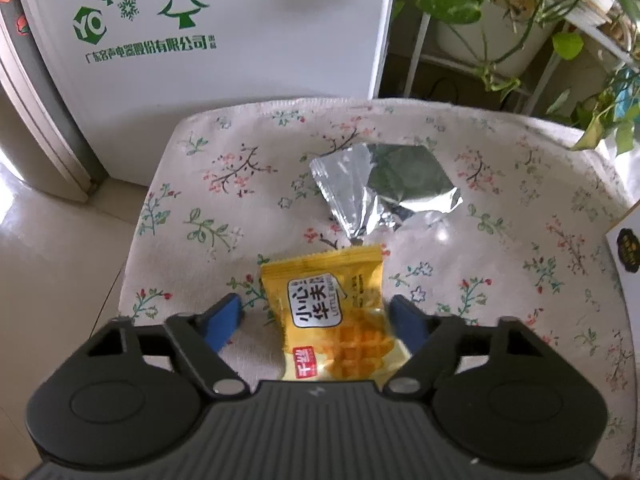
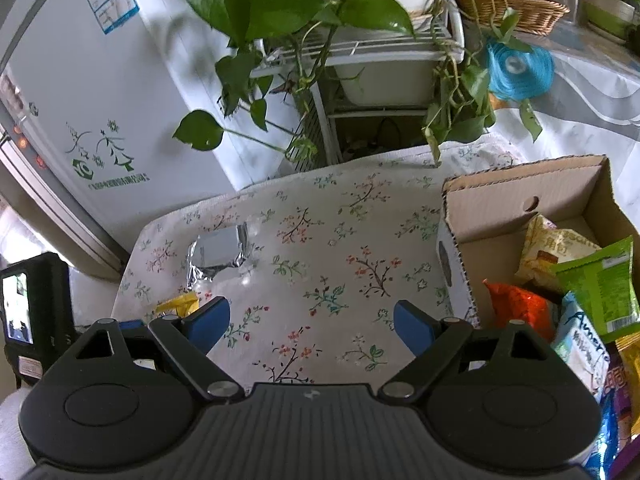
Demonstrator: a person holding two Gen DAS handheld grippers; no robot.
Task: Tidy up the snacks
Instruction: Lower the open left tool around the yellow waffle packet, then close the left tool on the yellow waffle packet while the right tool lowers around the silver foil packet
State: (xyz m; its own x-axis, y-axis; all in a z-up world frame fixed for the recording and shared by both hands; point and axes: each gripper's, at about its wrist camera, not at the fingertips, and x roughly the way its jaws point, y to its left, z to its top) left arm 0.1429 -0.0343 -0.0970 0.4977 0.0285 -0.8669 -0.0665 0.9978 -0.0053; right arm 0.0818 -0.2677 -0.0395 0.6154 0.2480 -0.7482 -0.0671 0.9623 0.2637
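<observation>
Lying just beyond yellow snack packet (image 1: 336, 312), silver foil pouch (image 1: 380, 188) beside cardboard box (image 2: 520, 196)

1. A home, likely a kitchen corner: a tall white refrigerator (image 2: 120, 128) with green tree decals and an energy label.
2. Trailing green pothos plants (image 2: 280, 12) on a white wire rack (image 2: 360, 50) (a woven wicker basket (image 2: 508, 10) sits nearby).
3. A flower-printed cloth (image 2: 320, 264) covers the bench.
</observation>
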